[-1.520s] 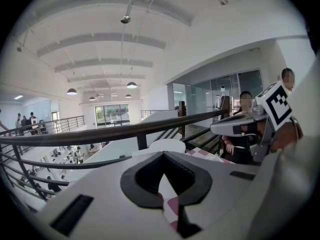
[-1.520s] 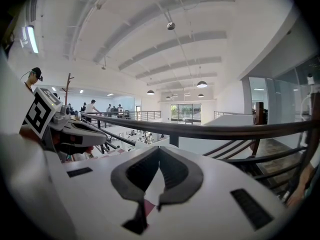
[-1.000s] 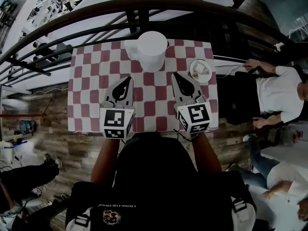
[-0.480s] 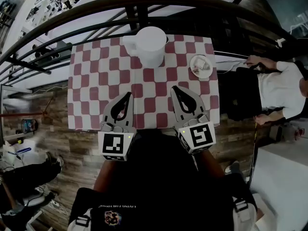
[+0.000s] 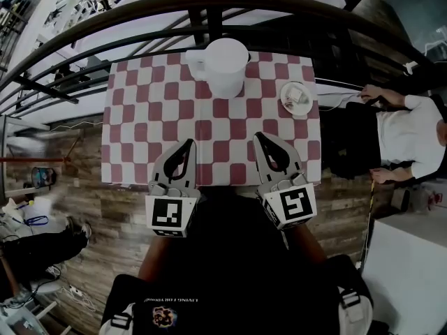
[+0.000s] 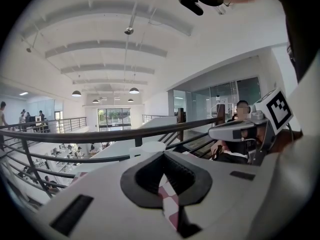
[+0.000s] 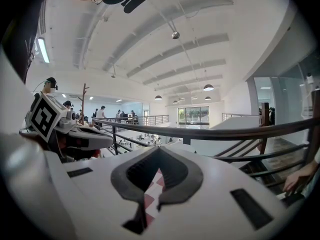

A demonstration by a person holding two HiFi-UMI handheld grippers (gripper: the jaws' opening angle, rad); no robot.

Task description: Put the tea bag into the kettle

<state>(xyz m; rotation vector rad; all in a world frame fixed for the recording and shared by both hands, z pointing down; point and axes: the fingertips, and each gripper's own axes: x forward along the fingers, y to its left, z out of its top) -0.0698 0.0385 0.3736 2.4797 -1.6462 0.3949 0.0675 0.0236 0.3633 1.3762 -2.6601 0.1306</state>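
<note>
A white kettle (image 5: 225, 65) with its lid on stands at the far middle of the checked table (image 5: 140, 128). To its right, a small white saucer (image 5: 295, 98) carries the tea bag (image 5: 294, 95). My left gripper (image 5: 189, 144) hovers over the table's near edge, shut and holding nothing. Level with it on the right is my right gripper (image 5: 259, 137), also shut and holding nothing. In the left gripper view the shut jaws (image 6: 163, 154) point at the kettle's top (image 6: 146, 147). The right gripper view shows only its shut jaws (image 7: 159, 149) and a strip of cloth.
A dark metal railing (image 5: 209, 9) curves round the table's far side, with a drop to a lower floor beyond it. A seated person (image 5: 401, 135) is just right of the table. The floor is wooden planks (image 5: 84, 208).
Both grippers have drawn back from mid-table to the near edge, staying shut. The kettle and saucer have not moved.
</note>
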